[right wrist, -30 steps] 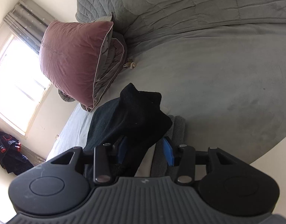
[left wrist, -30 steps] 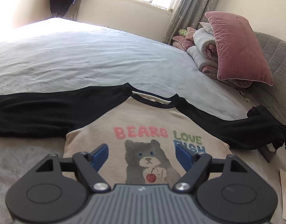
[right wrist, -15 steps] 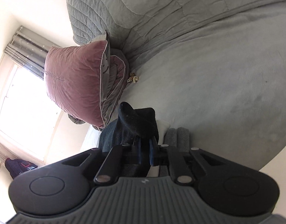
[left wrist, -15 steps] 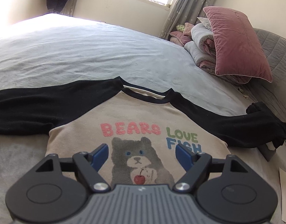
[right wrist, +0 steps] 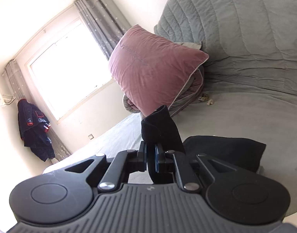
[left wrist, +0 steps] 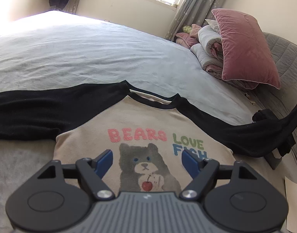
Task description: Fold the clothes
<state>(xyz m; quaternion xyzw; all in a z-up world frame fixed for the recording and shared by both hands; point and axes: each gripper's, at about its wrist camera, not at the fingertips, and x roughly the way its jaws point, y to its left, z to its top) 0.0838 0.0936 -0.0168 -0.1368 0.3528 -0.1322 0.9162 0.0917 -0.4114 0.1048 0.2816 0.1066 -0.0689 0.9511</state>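
A beige shirt with black sleeves and a bear print [left wrist: 144,128] lies face up on the bed [left wrist: 90,54]. My left gripper [left wrist: 148,161] is open above the shirt's lower front, holding nothing. Its left sleeve [left wrist: 41,108] lies flat. Its right sleeve [left wrist: 264,134] is lifted off the bed at its end. My right gripper [right wrist: 150,158] is shut on that black sleeve cuff [right wrist: 160,124], which sticks up past the fingers and is held above the bed.
A pink pillow [left wrist: 245,46] leans on folded bedding [left wrist: 208,44] at the right, against a grey quilted headboard [right wrist: 245,29]. Dark clothes [right wrist: 35,132] hang by the window. A white paper [left wrist: 293,203] lies at the lower right.
My right gripper closed on the black sleeve cuff and lifted it, tilting upward toward the window. My left gripper stayed open and shifted slightly over the shirt.
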